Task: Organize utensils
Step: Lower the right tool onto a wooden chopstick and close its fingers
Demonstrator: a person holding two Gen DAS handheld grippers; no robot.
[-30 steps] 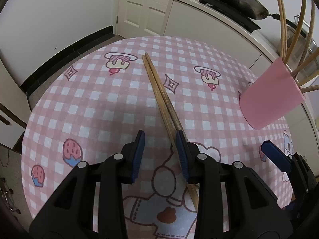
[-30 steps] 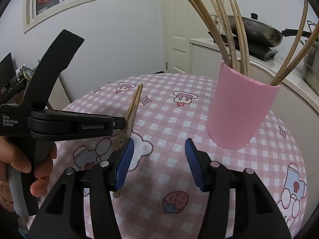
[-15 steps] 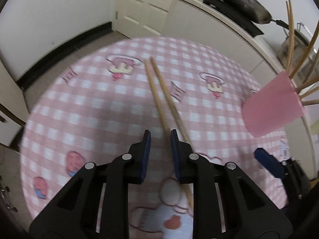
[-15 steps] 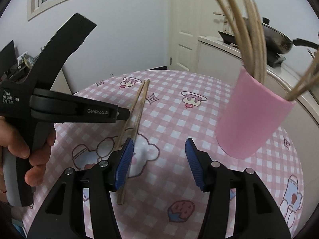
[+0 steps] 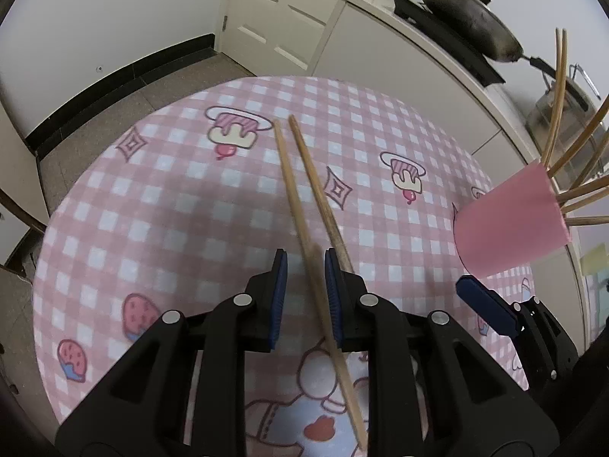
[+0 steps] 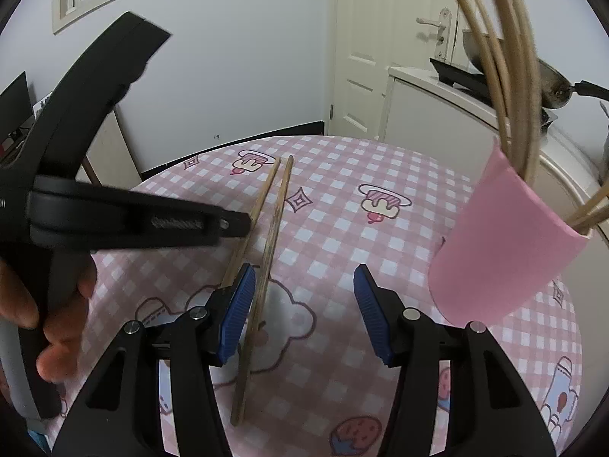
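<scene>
Surface (image 5: 160, 205) first: our round pink checked cloth spreads under both claws, with the pink cup (image 5: 510, 224) standing ahead and to the right of the left claw (image 5: 302, 297). Seen from the right claw (image 6: 300, 312), that cup (image 6: 506, 251) stands ahead and to the right too, already stuffed with several sticks, so we judge most of the sorting done.

What is left, as far as we can see, is one pair of chopsticks (image 5: 304, 205) out on the cloth, their far tips slightly splayed. Our left claw has just been narrowing around one stick; that stick runs between the blue pads close against the right one, and looks tilted up off the cloth, but the left pad shows a clear gap, so we cannot tell whether it is truly pinched. The second stick passes just outside the right pad.

Our right claw hangs half spread and empty, the lifted stick (image 6: 266, 266) just inside its left pad.

Both sticks must yet go into the cup.
</scene>
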